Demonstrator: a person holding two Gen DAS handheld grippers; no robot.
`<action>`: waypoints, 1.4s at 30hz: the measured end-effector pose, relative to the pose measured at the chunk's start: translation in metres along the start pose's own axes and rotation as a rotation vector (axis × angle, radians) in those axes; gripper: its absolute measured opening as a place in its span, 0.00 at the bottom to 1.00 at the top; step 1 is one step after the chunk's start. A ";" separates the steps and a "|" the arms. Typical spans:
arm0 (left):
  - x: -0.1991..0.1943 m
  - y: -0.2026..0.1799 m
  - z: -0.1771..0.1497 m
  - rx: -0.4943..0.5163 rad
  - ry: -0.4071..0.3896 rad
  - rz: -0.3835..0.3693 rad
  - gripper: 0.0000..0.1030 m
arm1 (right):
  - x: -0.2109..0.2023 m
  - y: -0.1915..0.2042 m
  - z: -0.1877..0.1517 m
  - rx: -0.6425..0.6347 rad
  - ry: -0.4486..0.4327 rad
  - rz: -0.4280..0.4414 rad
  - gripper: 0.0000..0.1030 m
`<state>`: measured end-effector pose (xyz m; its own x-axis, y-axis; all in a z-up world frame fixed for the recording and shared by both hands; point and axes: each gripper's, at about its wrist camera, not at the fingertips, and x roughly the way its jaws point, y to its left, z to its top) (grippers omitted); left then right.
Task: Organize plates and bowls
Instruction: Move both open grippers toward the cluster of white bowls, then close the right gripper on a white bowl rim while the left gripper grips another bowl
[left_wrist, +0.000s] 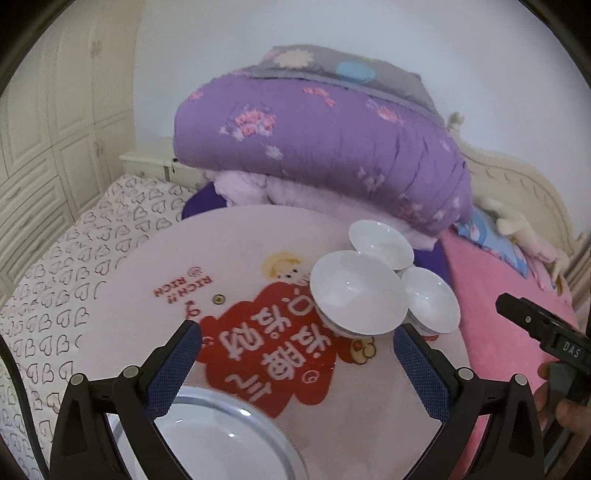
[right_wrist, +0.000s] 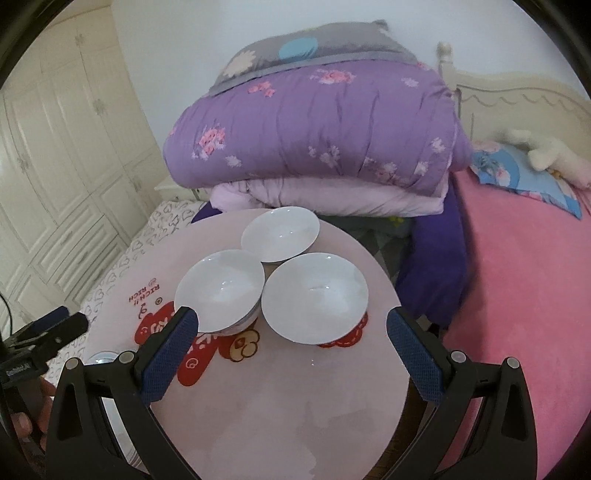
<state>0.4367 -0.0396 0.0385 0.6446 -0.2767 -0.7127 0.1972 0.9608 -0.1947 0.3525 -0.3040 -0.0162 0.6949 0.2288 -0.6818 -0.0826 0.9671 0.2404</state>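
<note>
Both tongs (left_wrist: 295, 354) (right_wrist: 291, 332) gape empty; three bowls (right_wrist: 219, 290) touch near the tabletop (right_wrist: 280, 398) far edge, so nudging one could topple another.

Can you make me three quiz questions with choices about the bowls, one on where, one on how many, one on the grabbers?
1. Where do the bowls sit?
A. on the round table
B. on the pink blanket
C. on the floor

2. How many white bowls are there?
A. two
B. three
C. five

3. How are both grippers?
A. shut on a bowl
B. shut on a plate
C. open, holding nothing

Answers: 1 A, all stand on the tabletop. 2 B, three show in both views. 3 C, left gripper and right gripper have fingers spread, empty.
</note>
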 end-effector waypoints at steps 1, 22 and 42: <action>0.008 -0.001 0.004 0.001 0.006 0.003 0.99 | 0.006 0.002 0.003 -0.010 0.010 0.007 1.00; 0.142 -0.003 0.053 -0.063 0.177 -0.001 0.99 | 0.098 0.019 0.033 -0.085 0.178 0.119 0.85; 0.218 0.007 0.063 -0.167 0.344 -0.074 0.67 | 0.163 0.040 0.047 -0.230 0.415 0.170 0.34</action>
<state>0.6248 -0.0943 -0.0755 0.3425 -0.3518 -0.8712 0.0933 0.9354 -0.3410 0.4962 -0.2337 -0.0850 0.3190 0.3646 -0.8748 -0.3578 0.9011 0.2451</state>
